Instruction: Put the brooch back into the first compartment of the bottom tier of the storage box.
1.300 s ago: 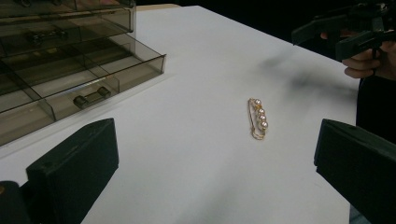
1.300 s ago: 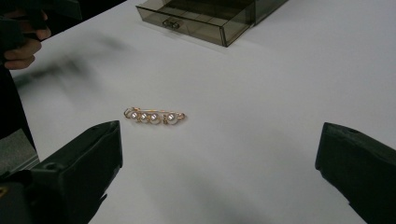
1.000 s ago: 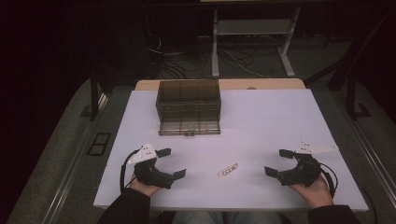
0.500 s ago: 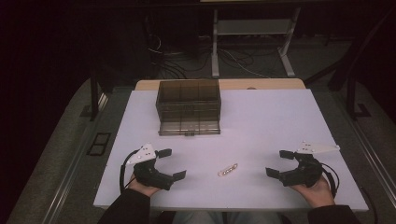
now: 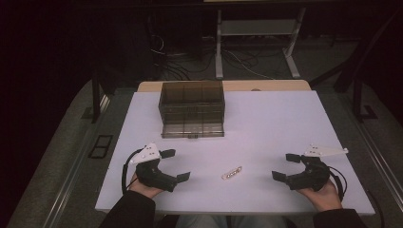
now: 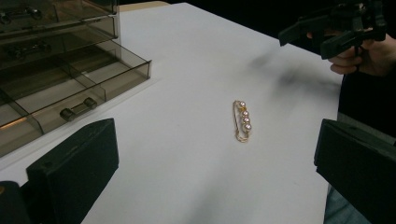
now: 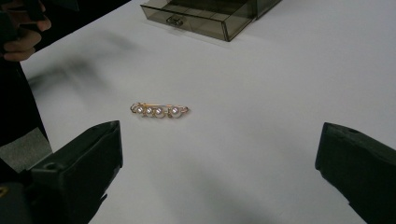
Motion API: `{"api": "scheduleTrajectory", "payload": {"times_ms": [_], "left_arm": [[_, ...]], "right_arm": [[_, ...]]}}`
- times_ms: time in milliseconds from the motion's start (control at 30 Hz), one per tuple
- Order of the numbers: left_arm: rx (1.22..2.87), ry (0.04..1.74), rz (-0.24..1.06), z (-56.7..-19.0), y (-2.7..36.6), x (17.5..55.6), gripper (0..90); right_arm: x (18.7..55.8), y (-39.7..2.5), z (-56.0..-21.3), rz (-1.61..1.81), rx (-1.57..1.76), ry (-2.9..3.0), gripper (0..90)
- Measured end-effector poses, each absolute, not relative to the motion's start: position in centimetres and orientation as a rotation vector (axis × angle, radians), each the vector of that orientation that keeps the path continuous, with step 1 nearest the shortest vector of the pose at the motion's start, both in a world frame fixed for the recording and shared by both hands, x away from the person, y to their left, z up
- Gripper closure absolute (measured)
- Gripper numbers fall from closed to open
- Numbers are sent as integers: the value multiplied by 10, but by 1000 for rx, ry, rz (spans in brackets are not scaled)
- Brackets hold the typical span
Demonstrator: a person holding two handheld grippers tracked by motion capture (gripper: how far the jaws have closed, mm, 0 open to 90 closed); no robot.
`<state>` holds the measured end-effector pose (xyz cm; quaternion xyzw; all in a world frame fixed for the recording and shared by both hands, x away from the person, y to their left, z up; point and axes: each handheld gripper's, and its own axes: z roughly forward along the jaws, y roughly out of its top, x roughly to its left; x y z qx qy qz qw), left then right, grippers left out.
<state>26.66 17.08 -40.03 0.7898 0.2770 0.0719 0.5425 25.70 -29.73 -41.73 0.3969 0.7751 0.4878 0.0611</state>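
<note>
Little has changed since the earlier frames: the left tool (image 5: 170, 165) has stayed low at the near left of the white counter (image 5: 266, 123), the right tool (image 5: 289, 166) has drifted only a touch at the near right, and the pearl pin (image 5: 232, 173) has not moved. At the left, a hand (image 5: 142, 186) in a dark sleeve grips the left tool, a matt black body with a pale three-cornered plate on top; its blocky jaws stand wide apart with nothing between them. Farther back, left of centre, stands a smoky, see-through plastic drawer box (image 5: 192, 102) with square edges, its bottom drawer (image 5: 192, 129) pulled out toward the person and carrying a small bar handle. In the left gripper view the drawer (image 6: 88, 88) shows thin glossy walls and inner dividers. The pin lies flat on the bare counter between the two tools, nearer the front edge, apart from both and well apart from the box. In the right gripper view the pearl pin (image 7: 159, 111) is a slim gold-coloured wire clasp bearing a row of small, round, shiny pearl-like beads. At the right, the right tool, also matt black and held by a bare hand (image 5: 322, 194), has its jaws spread wide and empty. The counter top is smooth, flat and plain.
</note>
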Motion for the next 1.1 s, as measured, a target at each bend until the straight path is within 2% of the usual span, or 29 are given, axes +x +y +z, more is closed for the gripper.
{"api": "scheduleTrajectory", "payload": {"times_ms": [1100], "left_arm": [[1989,591,126,-376,133,290,0]], "right_arm": [[257,-298,-417,1477,1198,2340,3]]}}
